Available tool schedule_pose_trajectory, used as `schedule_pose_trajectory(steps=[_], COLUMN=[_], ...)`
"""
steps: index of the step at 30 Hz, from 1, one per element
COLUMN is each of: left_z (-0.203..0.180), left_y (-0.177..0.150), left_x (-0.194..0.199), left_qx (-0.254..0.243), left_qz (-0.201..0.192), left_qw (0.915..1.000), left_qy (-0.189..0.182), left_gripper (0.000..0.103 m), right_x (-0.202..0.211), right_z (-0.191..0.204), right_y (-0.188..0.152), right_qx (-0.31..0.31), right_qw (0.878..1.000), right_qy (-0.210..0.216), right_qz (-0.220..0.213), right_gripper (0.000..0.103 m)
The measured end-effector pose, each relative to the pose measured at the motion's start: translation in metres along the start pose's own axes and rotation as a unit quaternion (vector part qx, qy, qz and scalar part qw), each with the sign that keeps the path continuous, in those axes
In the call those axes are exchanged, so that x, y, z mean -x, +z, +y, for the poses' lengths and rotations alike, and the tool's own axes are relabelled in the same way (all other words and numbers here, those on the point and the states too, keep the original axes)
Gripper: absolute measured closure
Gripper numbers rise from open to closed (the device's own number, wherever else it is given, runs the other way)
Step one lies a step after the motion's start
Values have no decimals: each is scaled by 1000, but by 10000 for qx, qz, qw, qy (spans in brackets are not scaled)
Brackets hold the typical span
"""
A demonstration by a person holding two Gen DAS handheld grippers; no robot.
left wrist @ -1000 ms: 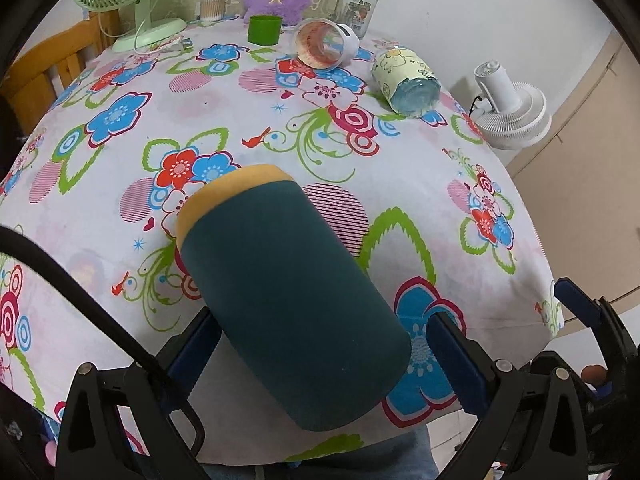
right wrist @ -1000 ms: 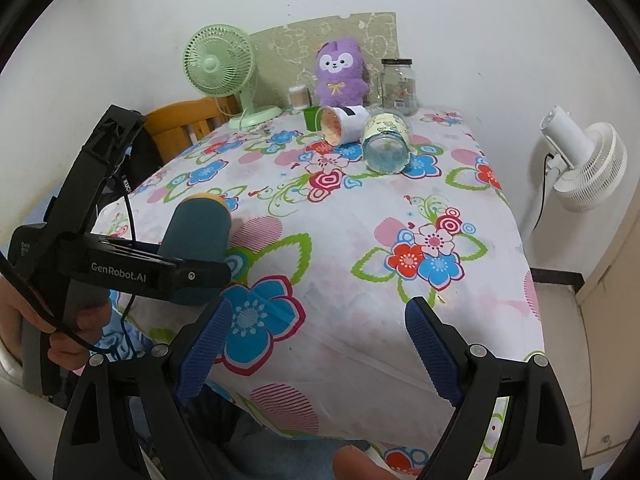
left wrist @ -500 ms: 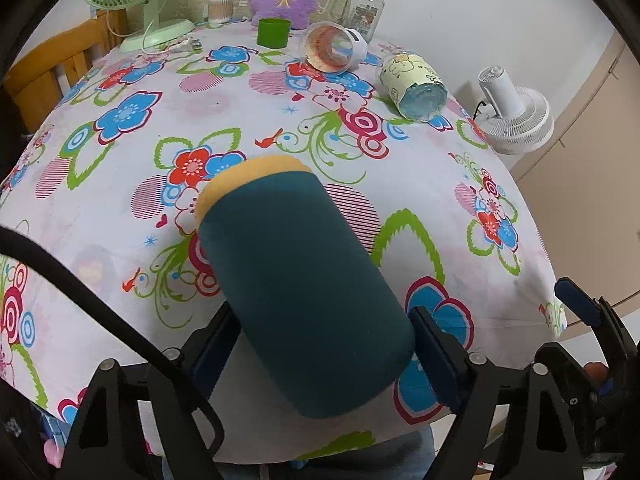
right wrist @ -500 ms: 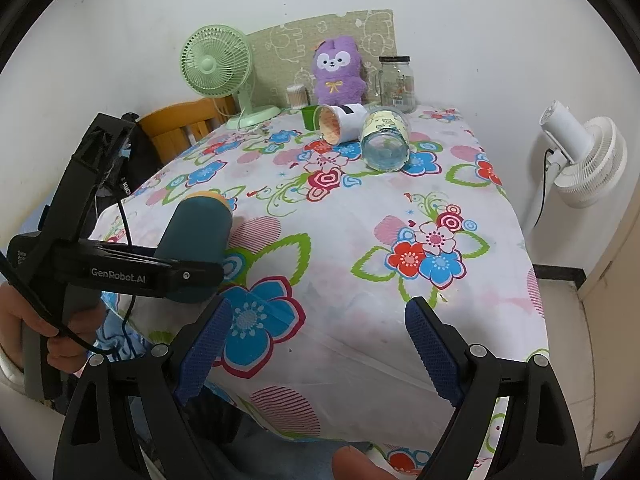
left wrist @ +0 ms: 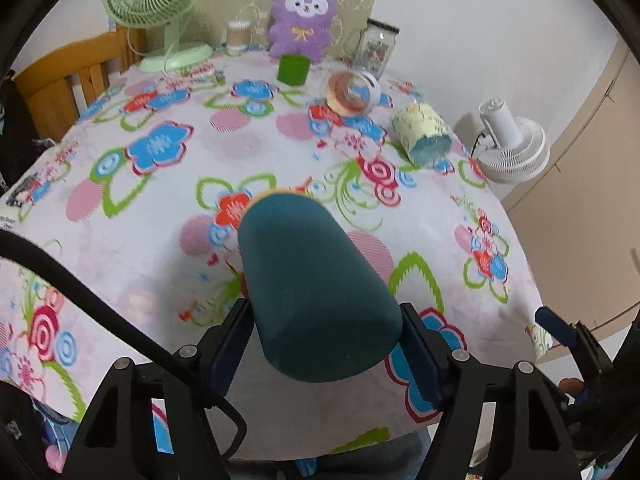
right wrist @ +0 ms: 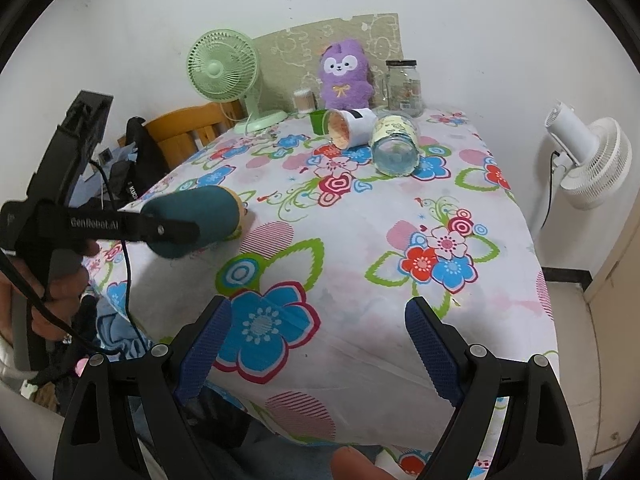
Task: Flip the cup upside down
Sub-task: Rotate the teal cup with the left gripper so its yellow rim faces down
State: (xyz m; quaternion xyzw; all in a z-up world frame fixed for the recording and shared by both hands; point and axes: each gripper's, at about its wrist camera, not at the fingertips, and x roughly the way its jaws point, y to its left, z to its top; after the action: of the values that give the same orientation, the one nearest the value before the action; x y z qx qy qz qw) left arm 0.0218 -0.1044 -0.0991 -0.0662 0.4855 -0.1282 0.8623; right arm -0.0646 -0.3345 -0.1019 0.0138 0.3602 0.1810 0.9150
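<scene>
A dark teal cup (left wrist: 312, 280) with a yellow rim lies along my left gripper (left wrist: 326, 320), base towards the camera and rim pointing away. The blue pads press on both sides of its base, so the gripper is shut on it. In the right wrist view the same cup (right wrist: 200, 212) hangs just above the floral tablecloth (right wrist: 360, 240) near the left edge, almost level, held by the left gripper (right wrist: 176, 228) and a person's hand. My right gripper (right wrist: 316, 320) stands open over the table's near edge with nothing between its fingers.
At the back lie a white cup (left wrist: 352, 90) and a yellow-patterned glass (left wrist: 422, 136), both on their sides. A green cup (left wrist: 293, 69), a purple plush (left wrist: 302, 16), a jar (left wrist: 376, 50) and a green fan (left wrist: 160, 4) stand behind. A white fan (left wrist: 512, 144) stands off the right edge.
The left gripper's fingers have come together on the teal cup's base. The cup has come up off the cloth. The right gripper has stayed open and nearly still.
</scene>
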Motion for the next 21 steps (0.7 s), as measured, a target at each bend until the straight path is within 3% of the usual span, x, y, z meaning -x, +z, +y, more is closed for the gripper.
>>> schedule_pose_trajectory(steps=[6, 15, 21], left_z=[8, 13, 16], left_y=[18, 48, 51], left_x=[23, 55, 55], left_qx=[-137, -532, -557], left_qz=[-326, -750, -705], left_qw=[9992, 9949, 9953], left_qy=[166, 403, 364], left_gripper=[33, 54, 54], right_x=[-3, -13, -20], right_z=[10, 45, 64], right_y=[7, 21, 25], right_qx=[63, 429, 649], right_qw=[9999, 9983, 9967], right_qy=[126, 349, 444], right_qz=[-69, -205, -219], right_gripper=[13, 13, 13])
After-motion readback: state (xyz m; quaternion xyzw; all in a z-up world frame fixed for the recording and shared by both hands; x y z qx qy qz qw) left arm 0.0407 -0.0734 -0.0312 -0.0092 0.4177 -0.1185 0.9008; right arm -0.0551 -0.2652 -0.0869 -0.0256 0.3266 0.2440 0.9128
